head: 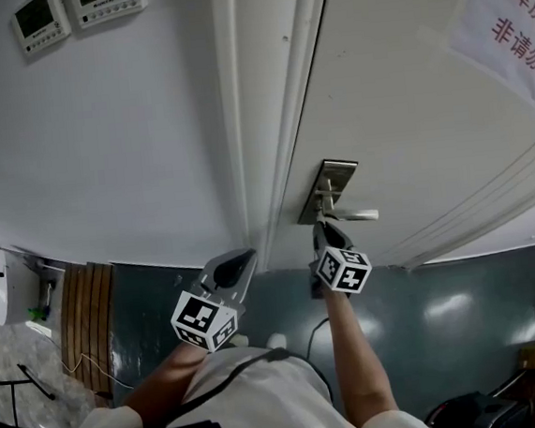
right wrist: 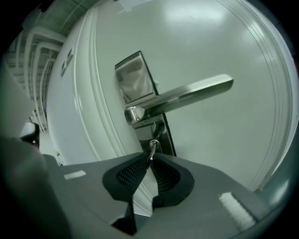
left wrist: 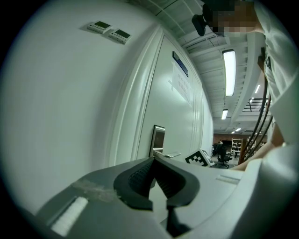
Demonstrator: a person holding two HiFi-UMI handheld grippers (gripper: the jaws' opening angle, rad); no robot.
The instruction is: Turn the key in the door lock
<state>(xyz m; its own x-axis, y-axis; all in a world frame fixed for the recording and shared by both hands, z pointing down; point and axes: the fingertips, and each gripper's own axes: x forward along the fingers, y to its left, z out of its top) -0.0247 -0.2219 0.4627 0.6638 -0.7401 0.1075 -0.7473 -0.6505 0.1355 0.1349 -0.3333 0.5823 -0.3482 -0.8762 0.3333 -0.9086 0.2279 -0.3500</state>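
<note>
A steel lock plate [head: 326,190] with a lever handle [head: 352,215] sits on the white door [head: 407,101]. My right gripper [head: 326,231] is up against the plate just under the handle. In the right gripper view the lever handle [right wrist: 187,95] sticks out to the right, and a small metal key [right wrist: 152,148] stands in the keyhole below it. My right gripper [right wrist: 150,158] is shut on the key's head. My left gripper [head: 235,266] hangs by the door frame to the left, apart from the lock. Its tips [left wrist: 153,160] meet on nothing.
Two wall control panels [head: 42,21] hang on the white wall to the left of the door frame [head: 270,142]. A paper sign [head: 512,20] is stuck high on the door. A wooden slatted piece [head: 85,320] and cables lie on the dark floor at the left.
</note>
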